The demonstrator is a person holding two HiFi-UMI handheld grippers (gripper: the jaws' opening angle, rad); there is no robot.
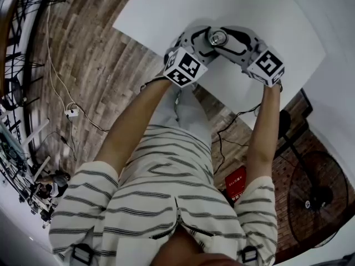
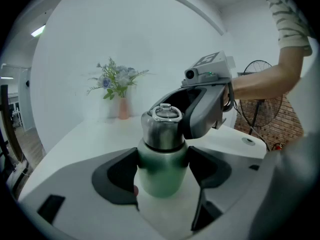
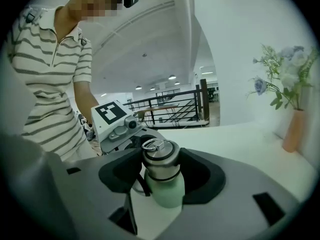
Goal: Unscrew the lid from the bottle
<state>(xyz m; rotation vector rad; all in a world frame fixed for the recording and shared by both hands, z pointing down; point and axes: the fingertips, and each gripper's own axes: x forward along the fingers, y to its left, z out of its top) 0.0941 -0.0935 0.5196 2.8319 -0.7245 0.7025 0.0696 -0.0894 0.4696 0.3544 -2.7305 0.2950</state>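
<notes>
Up at 12 o'clock of the head view, the left gripper (image 1: 206,37) and the right gripper (image 1: 228,42) are meeting over a white table (image 1: 161,10). A steel lid (image 1: 218,37) is showing between their tips, and the person's bare forearms are reaching up to them from 6 o'clock.

Across the left gripper view, the left gripper (image 2: 162,159) is clamping a pale green bottle (image 2: 159,184) by its body. One jaw is pressing it from 9 o'clock and the other from 3 o'clock. The lid (image 2: 161,126) is sitting on the neck at 12 o'clock of the body. The right gripper (image 2: 200,109) is reaching onto it from 2 o'clock. A vase of flowers (image 2: 120,91) is standing far back at 11 o'clock.

Through the right gripper view, the right gripper (image 3: 161,170) is squeezing the lid (image 3: 161,159) with its jaws fairly wide, one at 9 o'clock and one at 3 o'clock. The bottle (image 3: 167,194) is hanging below at 6 o'clock. The left gripper (image 3: 117,124) is sitting at 10 o'clock of the lid.
</notes>
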